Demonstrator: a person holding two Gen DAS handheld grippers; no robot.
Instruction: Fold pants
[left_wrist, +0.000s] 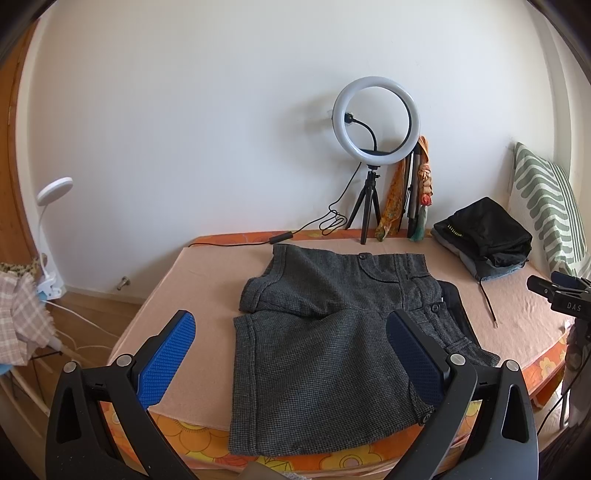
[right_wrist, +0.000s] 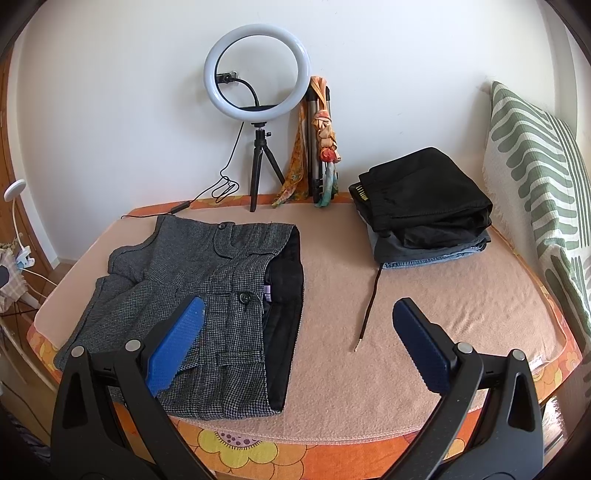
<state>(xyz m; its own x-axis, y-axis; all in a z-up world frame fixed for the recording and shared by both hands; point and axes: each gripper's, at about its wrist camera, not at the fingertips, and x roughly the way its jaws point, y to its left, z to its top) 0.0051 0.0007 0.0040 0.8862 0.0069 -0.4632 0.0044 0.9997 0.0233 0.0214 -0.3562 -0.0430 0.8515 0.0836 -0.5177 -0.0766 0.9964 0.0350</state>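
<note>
Two legs: the shorts (left_wrist: 325, 332) lie flat near the front edge of the bed (right_wrist: 424, 332), legs toward the left, waist toward the right, the black lining showing at the open waistband.
Lie of the cloth: the near leg partly overlaps the far one at the crotch; the near hem hangs just over the bed's front edge.
Left tongs (left_wrist: 291, 354): open wide, holding nothing, above the near leg.
Right tongs (right_wrist: 295, 343): open too, empty, over the waist end and the bare blanket beside it.
Step in hand: by my reading, the first fold, one leg laid over the other along the middle seam.
Doing it well: take the near hem corner with the left and the near waistband corner with the right, pinching both layers; lift together and level, carry away to the far edge, match hem to hem and waist to waist.
Risk: the lining may slip out or bunch if only the outer wool is caught.
Nearby: a pile (right_wrist: 424, 210) of folded clothes sits well apart at the right; its cord (right_wrist: 369, 306) trails toward the shorts, so keep clear.
Behind: ring lamp (right_wrist: 257, 66) at the wall.
</note>
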